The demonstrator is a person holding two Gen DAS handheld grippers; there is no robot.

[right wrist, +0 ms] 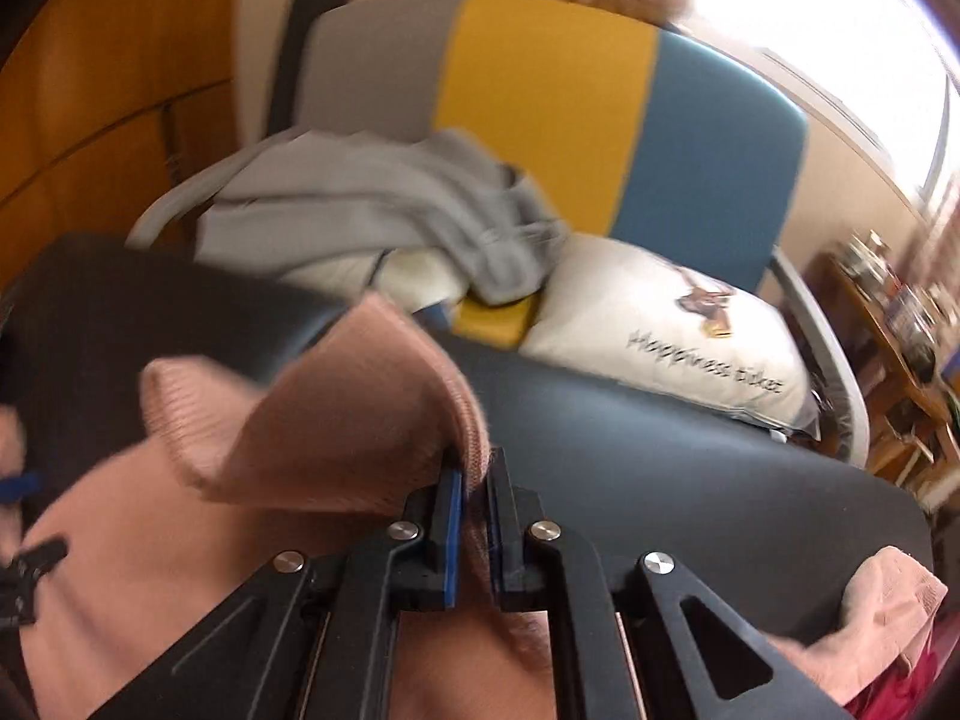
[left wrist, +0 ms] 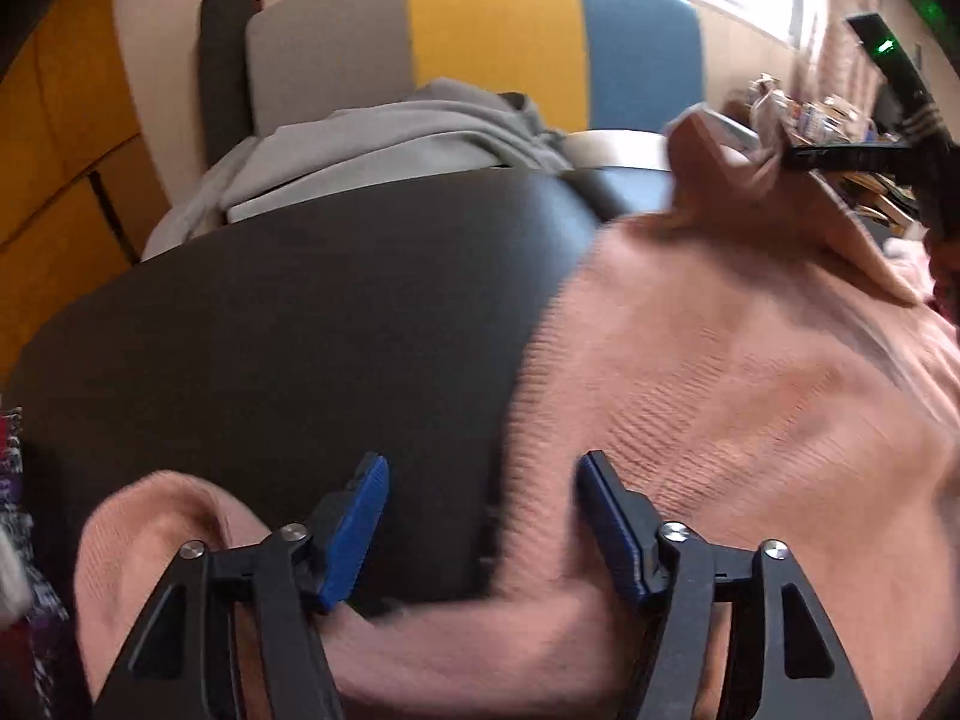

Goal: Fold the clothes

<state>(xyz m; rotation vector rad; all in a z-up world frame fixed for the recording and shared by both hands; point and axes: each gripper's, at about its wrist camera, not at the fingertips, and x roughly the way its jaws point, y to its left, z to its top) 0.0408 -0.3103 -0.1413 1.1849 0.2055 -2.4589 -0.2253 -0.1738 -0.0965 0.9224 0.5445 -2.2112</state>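
My right tool (right wrist: 474, 498) pinches a fold of the pink sweater (left wrist: 720, 408) and lifts it up. My left tool (left wrist: 483, 480) is wide, holding nothing, over the sweater's edge at 6 o'clock. The sweater lies on the dark tabletop (left wrist: 312, 312).

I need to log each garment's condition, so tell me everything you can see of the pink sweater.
The pink sweater is a soft, ribbed knit in dusty pink, lying spread over the right part of the dark table. One part curls near the table's near edge beside the open left gripper, which grips nothing. The right gripper is shut on a fold of its fabric, lifting a corner off the table so it stands up as a flap. Motion blur hides finer detail.
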